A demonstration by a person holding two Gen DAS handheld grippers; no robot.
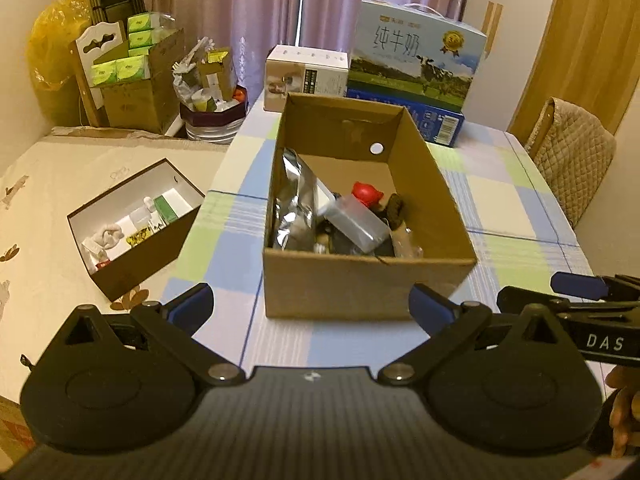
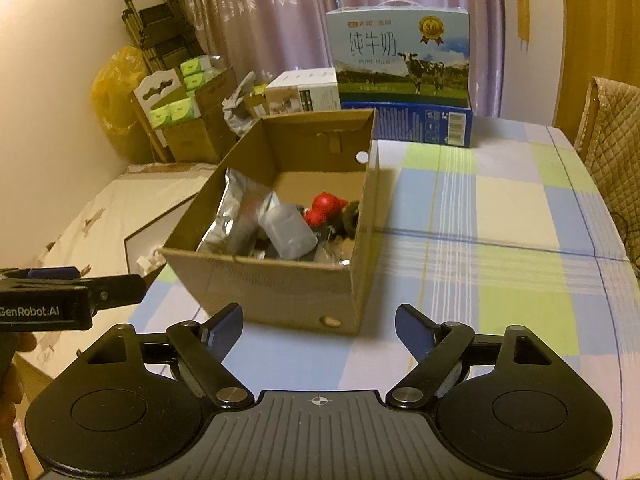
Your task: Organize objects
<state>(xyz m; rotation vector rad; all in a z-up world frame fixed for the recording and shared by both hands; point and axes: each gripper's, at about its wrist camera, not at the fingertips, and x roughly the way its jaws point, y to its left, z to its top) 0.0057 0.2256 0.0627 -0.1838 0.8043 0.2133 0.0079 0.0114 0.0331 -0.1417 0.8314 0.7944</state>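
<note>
Holding nothing, your left gripper (image 1: 312,304) and right gripper (image 2: 319,326) gape wide. Cardboard box (image 1: 360,284): silver pouch (image 1: 290,204), red toy (image 1: 366,193).

"pure milk" on milk carton (image 2: 400,60)

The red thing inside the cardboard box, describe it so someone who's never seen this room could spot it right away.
Find the open cardboard box in the middle of the checked tablecloth. Look toward its far right inner corner, past the silver foil bag and the grey plastic container. The red toy is the only bright red, rounded item there, beside a dark brown lump.
</note>
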